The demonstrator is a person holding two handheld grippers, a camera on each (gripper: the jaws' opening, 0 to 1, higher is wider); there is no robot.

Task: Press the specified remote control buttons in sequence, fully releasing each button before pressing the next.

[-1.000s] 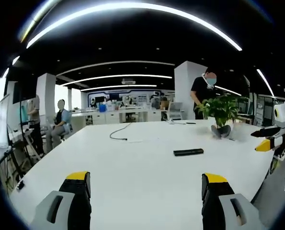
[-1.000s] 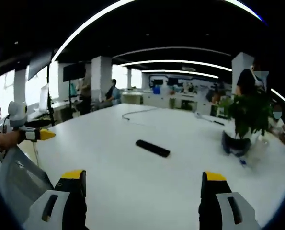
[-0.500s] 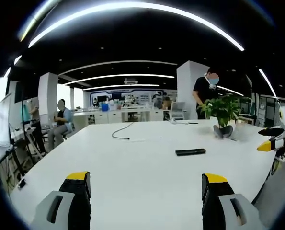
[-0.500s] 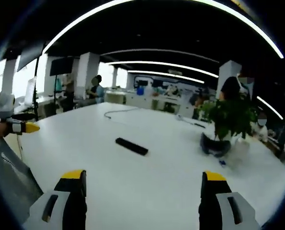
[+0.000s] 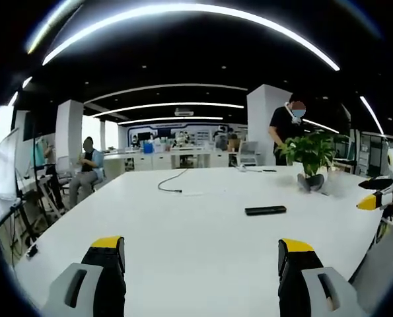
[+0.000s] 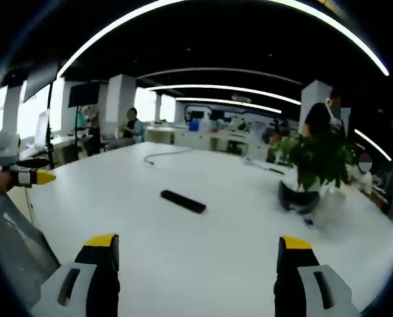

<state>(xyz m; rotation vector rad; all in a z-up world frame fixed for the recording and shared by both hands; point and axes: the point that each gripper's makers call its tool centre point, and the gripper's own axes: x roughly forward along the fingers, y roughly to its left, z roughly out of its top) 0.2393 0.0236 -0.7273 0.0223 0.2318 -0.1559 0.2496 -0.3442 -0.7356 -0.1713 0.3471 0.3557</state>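
Remote control [image 5: 265, 211] lies flat on the white counter [image 5: 183, 231], a slim black bar. In the left gripper view its long axis runs nearly level across the picture, right end a touch higher. In the right gripper view [image 6: 183, 201] it slants, far end up-left, near end down-right. It lies well ahead of both grippers, nothing touching it. Left gripper [image 5: 201, 264] hovers over the near counter, jaws spread wide and empty; the remote is ahead and to the right of its centre line. Right gripper [image 6: 196, 264] is likewise wide apart, gripping nothing, with the remote ahead, just left of its centre line. Each gripper's yellow tip peeks into the other's view at the edge. A potted plant [image 6: 315, 172] stands on the counter, well apart from the remote, and a cable [image 5: 170, 181] trails farther back.
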